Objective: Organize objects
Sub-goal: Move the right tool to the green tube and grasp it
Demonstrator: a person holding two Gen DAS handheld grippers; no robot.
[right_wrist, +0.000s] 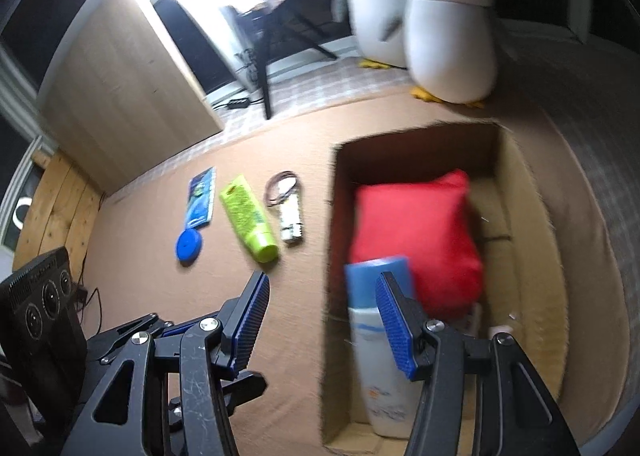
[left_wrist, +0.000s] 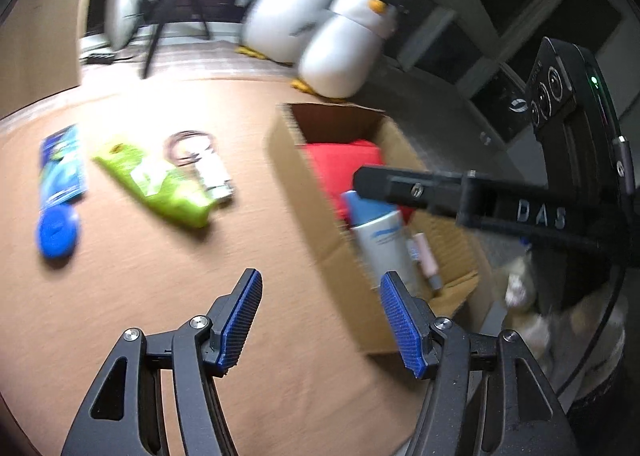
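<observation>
An open cardboard box (right_wrist: 520,215) stands on the brown table and holds a red pouch (right_wrist: 416,232), a white bottle with a blue cap (right_wrist: 376,356) and a small pink tube (left_wrist: 426,256). On the table lie a green tube (right_wrist: 248,217), a blue packet (right_wrist: 201,197), a blue round lid (right_wrist: 189,246) and a small white item with a looped cord (right_wrist: 289,211). My left gripper (left_wrist: 320,320) is open and empty beside the box (left_wrist: 320,191). My right gripper (right_wrist: 320,316) is open and empty above the box's near left wall.
Two plush penguins (right_wrist: 444,27) stand behind the box at the table's far edge. A tripod (right_wrist: 266,55) and a wooden cabinet (right_wrist: 120,95) stand beyond the table. The right gripper body (left_wrist: 520,207) hangs over the box in the left wrist view.
</observation>
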